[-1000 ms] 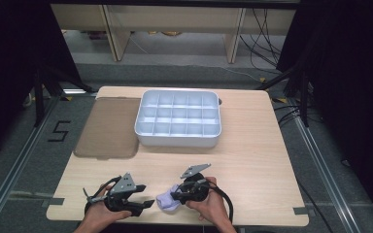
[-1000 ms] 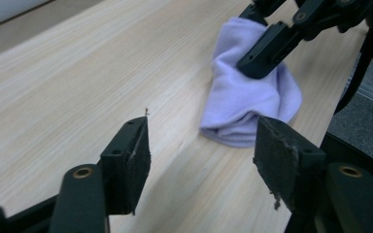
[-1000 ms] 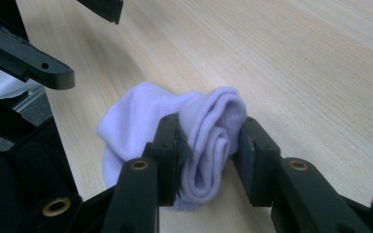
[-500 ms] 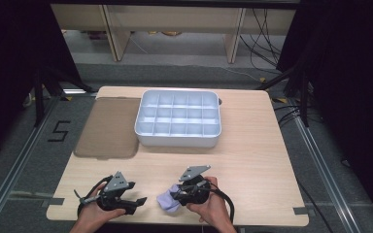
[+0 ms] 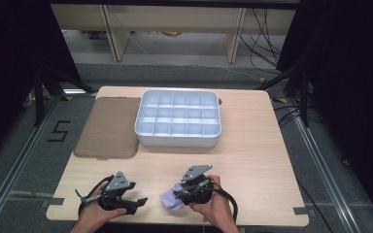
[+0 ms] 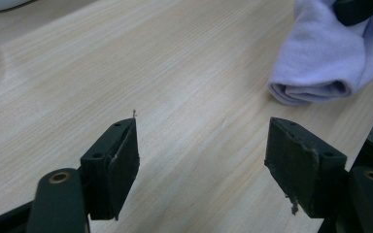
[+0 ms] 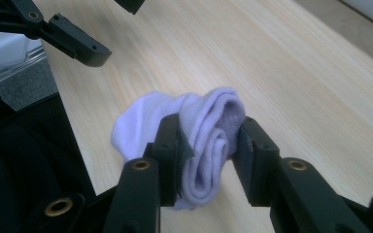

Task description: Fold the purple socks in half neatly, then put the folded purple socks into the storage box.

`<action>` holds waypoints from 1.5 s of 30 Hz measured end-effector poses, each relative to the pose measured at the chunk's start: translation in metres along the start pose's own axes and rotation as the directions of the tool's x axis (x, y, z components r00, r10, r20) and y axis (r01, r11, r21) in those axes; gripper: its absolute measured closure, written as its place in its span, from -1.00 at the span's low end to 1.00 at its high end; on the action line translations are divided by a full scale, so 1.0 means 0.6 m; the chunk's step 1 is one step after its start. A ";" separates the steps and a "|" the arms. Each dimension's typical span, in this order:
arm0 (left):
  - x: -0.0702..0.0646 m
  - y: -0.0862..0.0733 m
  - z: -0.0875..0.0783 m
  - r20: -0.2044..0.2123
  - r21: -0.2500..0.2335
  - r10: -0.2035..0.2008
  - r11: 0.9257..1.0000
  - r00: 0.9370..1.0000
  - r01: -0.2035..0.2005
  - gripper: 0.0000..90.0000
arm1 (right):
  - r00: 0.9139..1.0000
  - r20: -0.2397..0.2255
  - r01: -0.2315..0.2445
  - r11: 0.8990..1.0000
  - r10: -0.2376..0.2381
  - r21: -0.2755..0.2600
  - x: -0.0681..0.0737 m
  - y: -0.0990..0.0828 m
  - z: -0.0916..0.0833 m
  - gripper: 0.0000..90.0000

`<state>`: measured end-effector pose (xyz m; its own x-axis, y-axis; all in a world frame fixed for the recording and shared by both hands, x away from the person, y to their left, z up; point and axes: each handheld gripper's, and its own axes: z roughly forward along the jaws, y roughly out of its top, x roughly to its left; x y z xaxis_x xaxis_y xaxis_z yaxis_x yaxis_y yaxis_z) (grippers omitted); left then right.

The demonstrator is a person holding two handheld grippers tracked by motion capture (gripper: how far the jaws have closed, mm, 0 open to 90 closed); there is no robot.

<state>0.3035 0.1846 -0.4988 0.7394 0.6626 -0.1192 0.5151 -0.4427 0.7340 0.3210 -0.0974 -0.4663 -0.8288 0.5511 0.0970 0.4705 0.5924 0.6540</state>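
Right gripper view has the rolled pale lilac sock (image 7: 194,141) pinched between the two black jaws of the right gripper (image 7: 209,150), whose pads press its folded layers from both sides; the roll's long axis runs along the jaws, away from the camera, with the looser bulge of cloth spilling to the left and its open, coiled end facing the lens. From the high view the sock (image 5: 172,199) sits at the near edge of the wooden table (image 5: 252,145), sticking out to the left of the right gripper (image 5: 182,194), toward the left gripper (image 5: 138,203) just beside it. Left gripper (image 6: 201,160) jaws stand wide apart with nothing between them, having just been opening, and bare table shows in the gap; the sock (image 6: 325,58) lies beyond, off to the upper right, apart from the pads. Farther back stand a white compartment tray (image 5: 141,127) and, to its left, a brownish see-through lid (image 5: 108,128). On the floor left of the table a marking reads "5" (image 5: 58,131).
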 end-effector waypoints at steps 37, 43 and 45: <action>0.004 0.007 0.004 0.014 -0.005 0.017 1.000 1.000 -0.017 -0.41 | 0.986 0.153 -0.058 0.994 0.072 -0.094 -0.081 0.041 -0.114 0.47; 0.005 0.006 0.004 0.018 -0.014 0.008 1.000 1.000 -0.008 -0.41 | 0.984 0.156 -0.075 0.994 0.087 -0.078 -0.098 0.045 -0.118 0.47; 0.006 0.006 0.002 0.017 -0.002 0.024 1.000 1.000 -0.024 -0.41 | 0.983 0.164 -0.077 0.995 0.087 -0.069 -0.109 0.050 -0.122 0.47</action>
<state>0.3088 0.1847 -0.4972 0.7589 0.6413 -0.1129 0.4963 -0.4574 0.7379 0.3673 -0.1586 -0.3978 -0.7237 0.6895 0.0292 0.5107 0.5066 0.6947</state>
